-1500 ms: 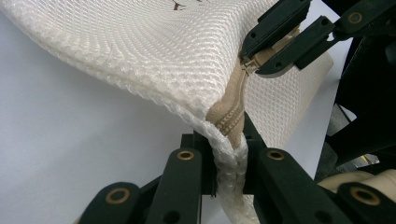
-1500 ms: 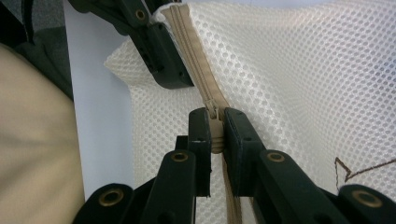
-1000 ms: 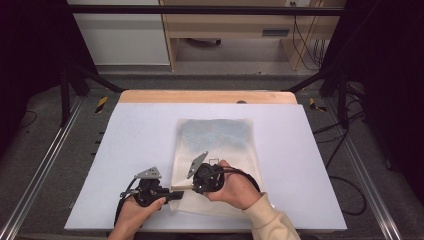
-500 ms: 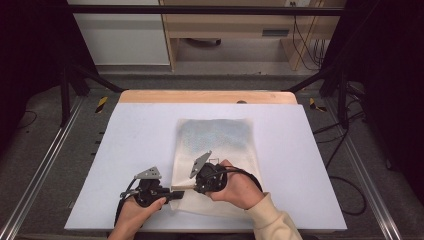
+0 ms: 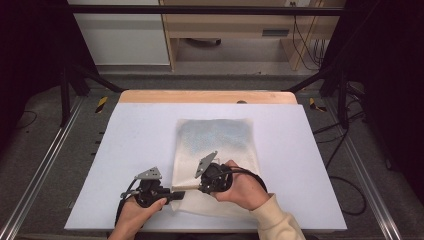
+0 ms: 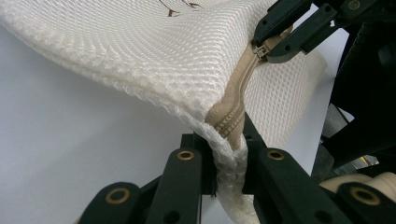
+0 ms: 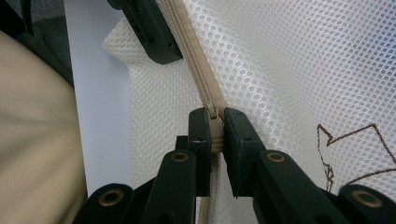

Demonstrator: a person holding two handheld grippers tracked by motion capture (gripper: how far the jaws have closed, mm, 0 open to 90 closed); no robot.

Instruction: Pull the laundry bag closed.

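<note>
A white mesh bag (image 5: 217,140) with a beige zipper (image 7: 196,79) lies flat on the white table (image 5: 125,135). My left gripper (image 6: 229,149) is shut on the bag's near corner at the end of the zipper, and it lifts the mesh a little there. In the high view the left gripper (image 5: 177,195) sits at the bag's near left corner. Just to its right, my right gripper (image 5: 199,189) is shut on the zipper pull (image 7: 215,133). The right gripper (image 7: 215,126) faces the left gripper's black jaws (image 7: 149,28), which sit a short way along the zipper.
A wooden strip (image 5: 207,96) runs along the table's far edge. Metal rails (image 5: 45,165) flank the table on both sides. Cables (image 5: 345,185) lie on the floor at the right, and a cabinet (image 5: 125,35) stands behind.
The right gripper has edged slightly to the right, away from the left one. The left gripper has kept still.
</note>
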